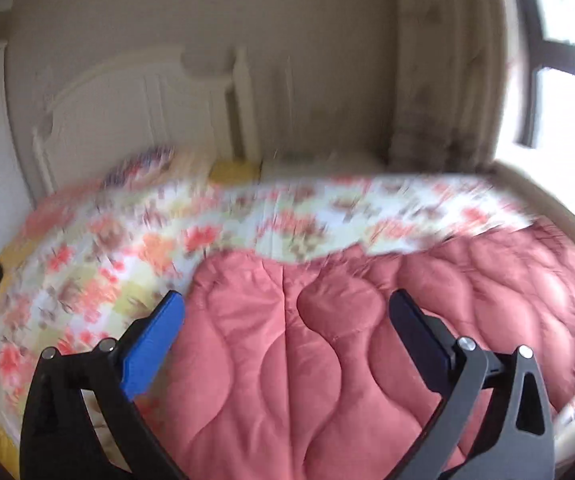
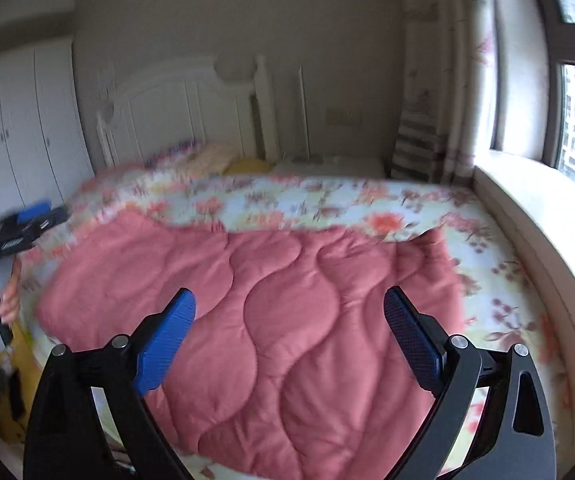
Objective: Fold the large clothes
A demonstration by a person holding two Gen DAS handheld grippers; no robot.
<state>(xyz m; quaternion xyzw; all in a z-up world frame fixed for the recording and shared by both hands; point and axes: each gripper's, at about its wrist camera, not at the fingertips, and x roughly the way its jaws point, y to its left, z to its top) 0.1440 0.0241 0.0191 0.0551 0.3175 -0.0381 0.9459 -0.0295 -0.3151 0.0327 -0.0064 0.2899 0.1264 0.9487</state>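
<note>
No readable text, labels, brands or numbers in either wrist view. Both views are motion-blurred, and the surfaces that show carry only pattern or quilting, no lettering.
</note>
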